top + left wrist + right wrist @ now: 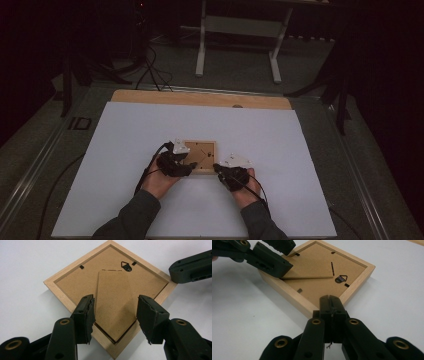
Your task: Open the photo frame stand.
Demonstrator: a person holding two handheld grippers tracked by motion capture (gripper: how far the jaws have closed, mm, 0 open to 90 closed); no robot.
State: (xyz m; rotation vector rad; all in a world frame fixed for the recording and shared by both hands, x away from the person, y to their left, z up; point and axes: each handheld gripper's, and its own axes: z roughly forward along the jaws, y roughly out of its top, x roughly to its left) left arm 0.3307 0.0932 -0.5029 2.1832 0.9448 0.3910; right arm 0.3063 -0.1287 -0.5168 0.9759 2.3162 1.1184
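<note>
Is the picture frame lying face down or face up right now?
Face down: the picture frame shows its brown backing board, folded-flat easel stand and metal hanger upward on the white sheet.

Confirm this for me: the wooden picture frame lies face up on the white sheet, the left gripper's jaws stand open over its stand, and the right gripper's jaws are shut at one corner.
Not quite: the picture frame lies face down. The left gripper view shows its brown backing, hanger and stand. The rest holds: left gripper open, right gripper shut at a corner.
</note>
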